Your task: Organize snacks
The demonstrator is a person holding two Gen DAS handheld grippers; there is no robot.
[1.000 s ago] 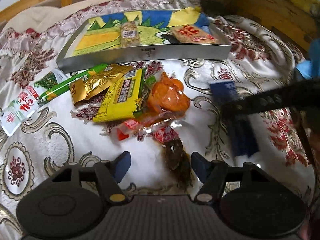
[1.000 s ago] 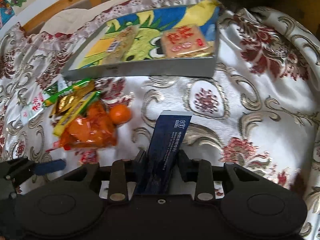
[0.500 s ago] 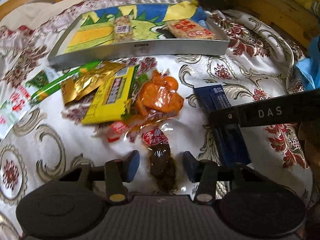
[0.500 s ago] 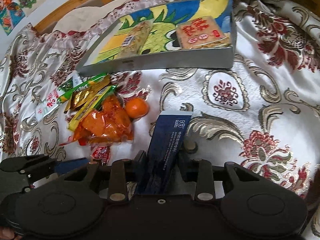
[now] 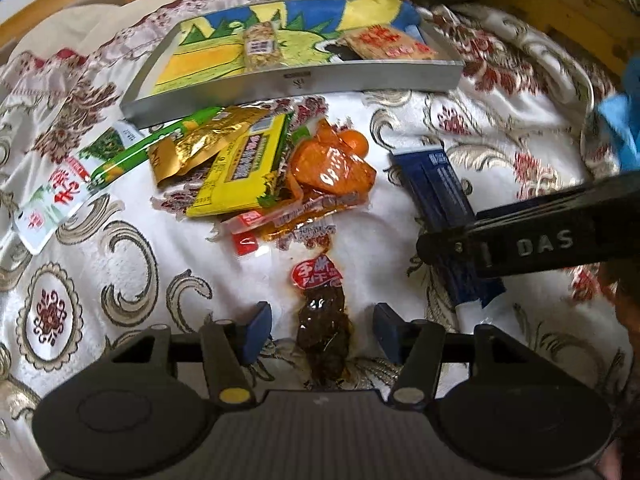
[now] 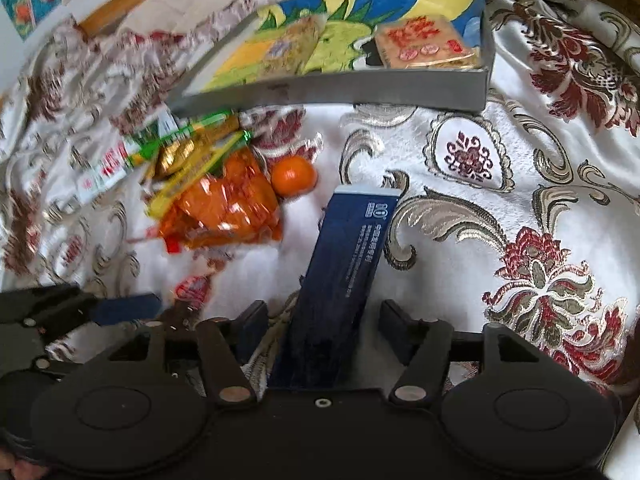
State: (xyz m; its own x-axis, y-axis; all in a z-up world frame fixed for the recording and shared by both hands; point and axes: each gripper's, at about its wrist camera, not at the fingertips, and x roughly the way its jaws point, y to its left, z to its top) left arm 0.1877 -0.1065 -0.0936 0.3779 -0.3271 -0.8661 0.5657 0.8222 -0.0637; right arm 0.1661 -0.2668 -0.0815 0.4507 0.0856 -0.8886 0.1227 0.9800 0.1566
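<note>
My left gripper is open, its jaws on either side of a dark brown snack pouch with a red label, lying on the bedspread. My right gripper is open around a dark blue packet, which lies between the jaws with gaps on both sides; it also shows in the left wrist view. A grey tray with a cartoon-print floor holds a nut bar and a red-printed cracker pack. A pile of snacks lies in front of it: a yellow pack, a gold pouch, an orange bag.
A tangerine lies beside the orange bag. A green stick pack and a white-green sachet lie left of the pile. A wooden bed rail runs behind the tray. The right gripper's arm crosses the left wrist view.
The right gripper's jaws have opened off the blue packet. The left gripper has moved forward and narrowed around the brown pouch, still open.
</note>
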